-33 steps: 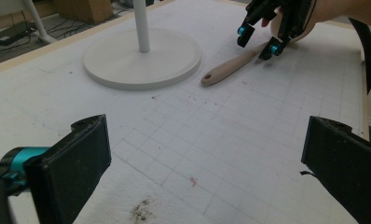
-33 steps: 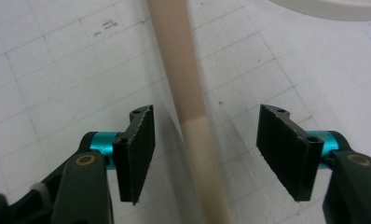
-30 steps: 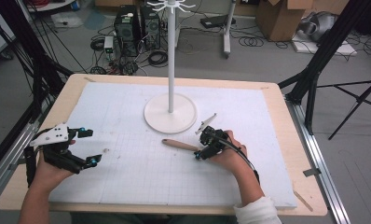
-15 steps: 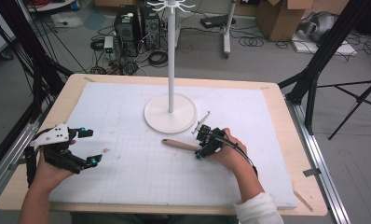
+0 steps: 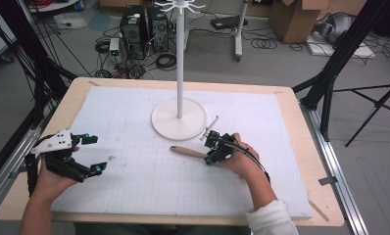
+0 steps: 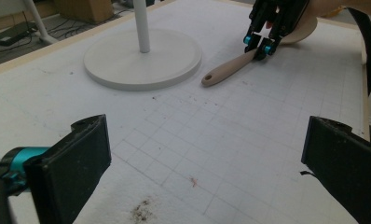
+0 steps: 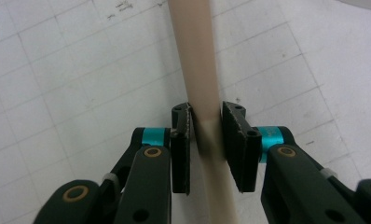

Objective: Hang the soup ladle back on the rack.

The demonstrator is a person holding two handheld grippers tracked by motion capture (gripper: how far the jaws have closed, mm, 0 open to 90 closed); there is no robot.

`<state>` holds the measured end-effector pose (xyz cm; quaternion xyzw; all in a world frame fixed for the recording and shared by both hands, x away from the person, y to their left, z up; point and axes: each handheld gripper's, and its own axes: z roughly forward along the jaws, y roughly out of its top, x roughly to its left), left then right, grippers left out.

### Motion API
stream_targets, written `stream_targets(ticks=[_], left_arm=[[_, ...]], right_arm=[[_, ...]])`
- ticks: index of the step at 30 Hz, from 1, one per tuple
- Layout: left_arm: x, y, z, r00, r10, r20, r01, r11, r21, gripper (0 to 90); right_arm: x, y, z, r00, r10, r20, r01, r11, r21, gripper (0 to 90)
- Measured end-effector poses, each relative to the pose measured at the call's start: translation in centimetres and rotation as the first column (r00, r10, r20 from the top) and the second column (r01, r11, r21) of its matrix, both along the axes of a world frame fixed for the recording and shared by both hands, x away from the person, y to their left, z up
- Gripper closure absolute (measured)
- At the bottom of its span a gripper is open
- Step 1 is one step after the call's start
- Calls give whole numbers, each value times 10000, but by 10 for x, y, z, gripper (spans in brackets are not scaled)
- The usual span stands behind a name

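White gridded foam (image 5: 134, 196) covers the table, with cables and boxes on the floor beyond. At right of centre, the right gripper (image 7: 206, 122) has its jaws closed narrow on the handle of a wooden spoon (image 5: 188, 152), which lies on the foam just near of the white stand (image 5: 179, 117). Well apart, at the near left, the left gripper (image 5: 87, 154) holds its jaws spread wide, gripping nothing.

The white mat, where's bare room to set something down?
Free patches: the mat behind the left gripper, left of the stand base; and the near strip between both hands. Crowded: in front of the base, where the right gripper grips the wooden handle.
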<state>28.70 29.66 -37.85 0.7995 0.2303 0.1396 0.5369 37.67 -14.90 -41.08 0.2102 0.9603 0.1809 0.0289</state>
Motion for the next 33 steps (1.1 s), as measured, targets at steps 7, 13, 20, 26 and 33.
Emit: stream_targets(ticks=[7, 13, 20, 26, 33], left_arm=[[0, 0, 0, 10000, 29, 21, -29, 10000, 1, 17], [-1, 2, 1, 10000, 66, 42, -66, 10000, -59, 17], [-1, 2, 1, 10000, 59, 51, -59, 10000, -58, 17], [-1, 1, 1, 10000, 41, 63, -41, 10000, -46, 17], [-1, 1, 1, 10000, 48, 59, -48, 10000, -56, 17]], right_arm=[[-1, 0, 0, 9994, 328, 52, -328, 9995, -29, 757], [-3, 0, 1, 9996, 263, -110, -262, 9996, 35, 771], [-10, -8, 11, 9994, 318, -118, -306, 9954, 912, 774], [-15, -21, 24, 9999, -8, 153, -21, 9824, 1869, 774], [-22, -36, 42, 9961, -321, 823, 62, 9548, 2973, 774]])
